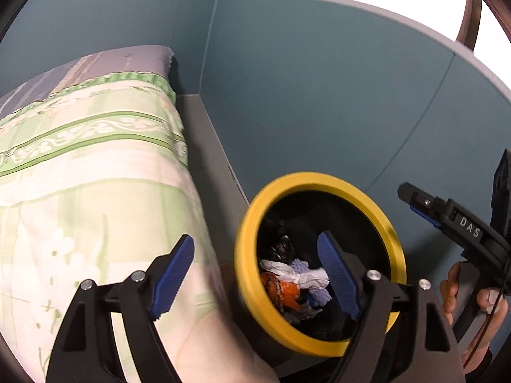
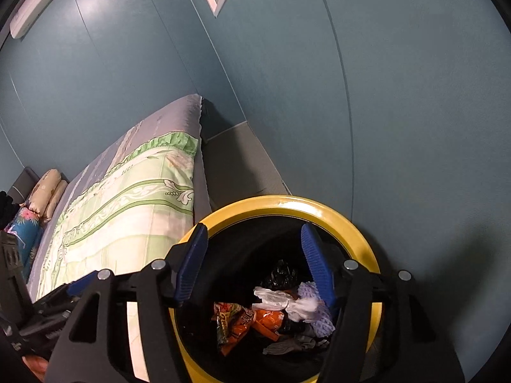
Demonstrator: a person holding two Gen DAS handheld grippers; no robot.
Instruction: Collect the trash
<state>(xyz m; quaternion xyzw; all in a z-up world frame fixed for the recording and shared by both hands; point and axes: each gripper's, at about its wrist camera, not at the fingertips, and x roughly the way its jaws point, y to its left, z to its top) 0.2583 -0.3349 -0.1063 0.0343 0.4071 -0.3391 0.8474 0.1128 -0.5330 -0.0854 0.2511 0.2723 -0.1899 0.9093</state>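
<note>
Standing in the corner of teal walls, beside the bed (image 2: 134, 198): one black bin with a yellow rim (image 2: 351, 223), its mouth open upward.

Inside the bin: orange snack wrapper (image 2: 252, 319), crumpled white tissue (image 2: 287, 300), pale purple knit scrap (image 2: 314, 314), black plastic (image 2: 281, 274), a grey rag (image 2: 293, 344).

Over the bin: right claw (image 2: 255, 261), jaws apart, nothing between the blue pads, aimed straight into the mouth.

Left claw (image 1: 255, 271), jaws wide apart and empty; one pad over the bin's mouth, the other over the green-striped quilt (image 1: 80, 175) beside the bin.
</note>
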